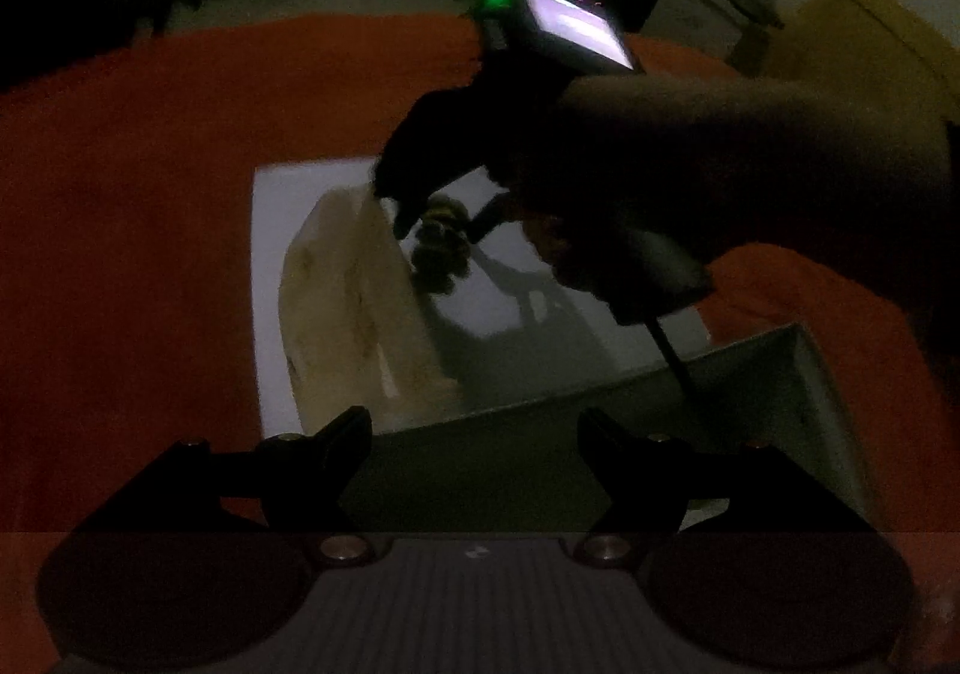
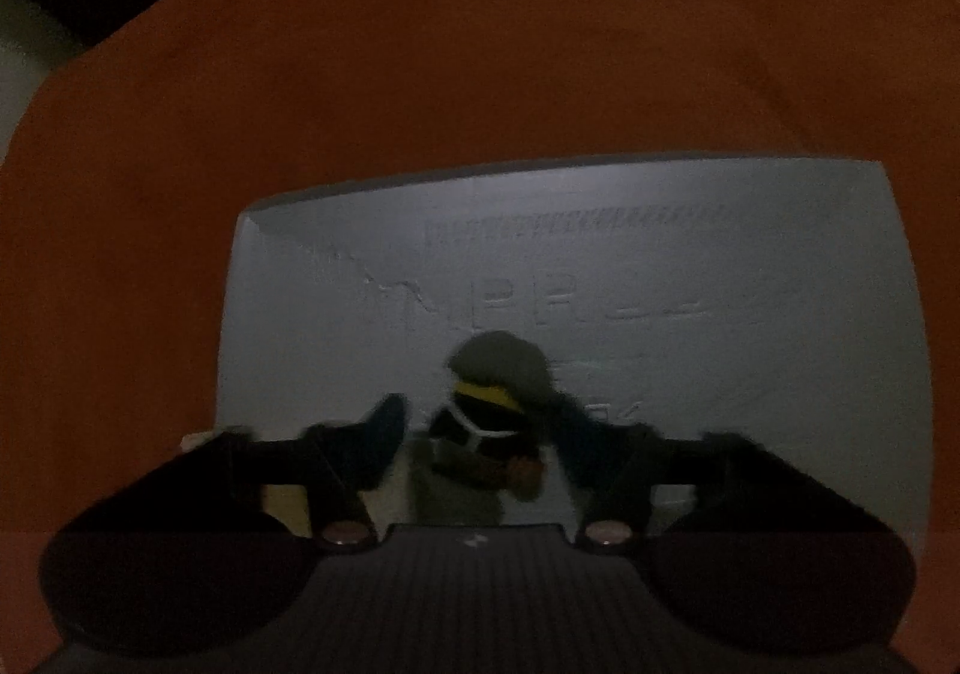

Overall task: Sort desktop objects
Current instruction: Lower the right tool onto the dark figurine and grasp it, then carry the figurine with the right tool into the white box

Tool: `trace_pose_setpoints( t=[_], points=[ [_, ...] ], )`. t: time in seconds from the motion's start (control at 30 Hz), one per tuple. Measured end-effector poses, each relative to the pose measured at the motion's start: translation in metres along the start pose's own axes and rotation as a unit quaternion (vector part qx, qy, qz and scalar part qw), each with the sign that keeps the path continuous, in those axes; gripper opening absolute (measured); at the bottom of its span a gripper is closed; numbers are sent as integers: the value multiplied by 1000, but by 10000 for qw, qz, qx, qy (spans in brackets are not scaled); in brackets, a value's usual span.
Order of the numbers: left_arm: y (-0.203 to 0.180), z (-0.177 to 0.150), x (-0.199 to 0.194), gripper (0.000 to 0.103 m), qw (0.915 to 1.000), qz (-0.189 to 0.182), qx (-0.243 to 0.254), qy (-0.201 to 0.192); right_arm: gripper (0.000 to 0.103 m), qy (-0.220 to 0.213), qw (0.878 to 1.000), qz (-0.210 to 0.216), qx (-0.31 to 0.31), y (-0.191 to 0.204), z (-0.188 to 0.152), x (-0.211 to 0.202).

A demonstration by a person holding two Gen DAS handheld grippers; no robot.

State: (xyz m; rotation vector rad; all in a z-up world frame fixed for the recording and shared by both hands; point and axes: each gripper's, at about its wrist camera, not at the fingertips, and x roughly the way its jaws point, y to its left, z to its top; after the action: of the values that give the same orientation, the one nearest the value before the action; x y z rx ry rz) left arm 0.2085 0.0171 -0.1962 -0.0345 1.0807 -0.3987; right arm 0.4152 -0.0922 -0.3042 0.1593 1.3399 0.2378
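Observation:
A white open box (image 1: 282,230) lies on an orange cloth; it also shows in the right wrist view (image 2: 690,266). Inside lie a pale beige object (image 1: 348,314) and a small dark toy figure with a yellow band (image 1: 441,248). My right gripper (image 1: 441,221) is open above the box, its fingers on either side of the figure (image 2: 486,416), which sits between them. I cannot tell whether it rests on the box floor. My left gripper (image 1: 474,428) is open and empty, over the box's near wall.
The orange cloth (image 1: 150,194) covers the table around the box. A grey box wall or flap (image 1: 690,392) stands at the near right. The room behind is dark, with a yellowish door (image 1: 870,32) at the far right.

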Motion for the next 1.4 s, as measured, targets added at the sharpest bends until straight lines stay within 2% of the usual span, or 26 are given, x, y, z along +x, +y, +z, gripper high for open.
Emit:
trace_pose_setpoints(
  t=[0.17, 0.57, 0.93, 1.1, 1.4],
  points=[
    [5, 1, -5, 74, 9999, 46, -20, -141, 47, -108, 9997, -96, -201, -16, -6, -11],
    [8, -3, 4, 74, 9999, 135, -66, -3, 44, -88, 9954, -288, -910, -52, -31, -45],
    [-3, 6, 14, 74, 9995, 322, 15, -27, 44, 31, 9903, -94, -1384, -64, -63, -69],
    [-14, 15, 21, 74, 9991, 411, 128, -48, 44, 72, 9901, -89, -1400, -60, -68, -78],
    [-12, 23, 29, 74, 9990, 435, -4, -45, 44, 29, 9887, -51, -1500, -52, -67, -87]
  ],
)
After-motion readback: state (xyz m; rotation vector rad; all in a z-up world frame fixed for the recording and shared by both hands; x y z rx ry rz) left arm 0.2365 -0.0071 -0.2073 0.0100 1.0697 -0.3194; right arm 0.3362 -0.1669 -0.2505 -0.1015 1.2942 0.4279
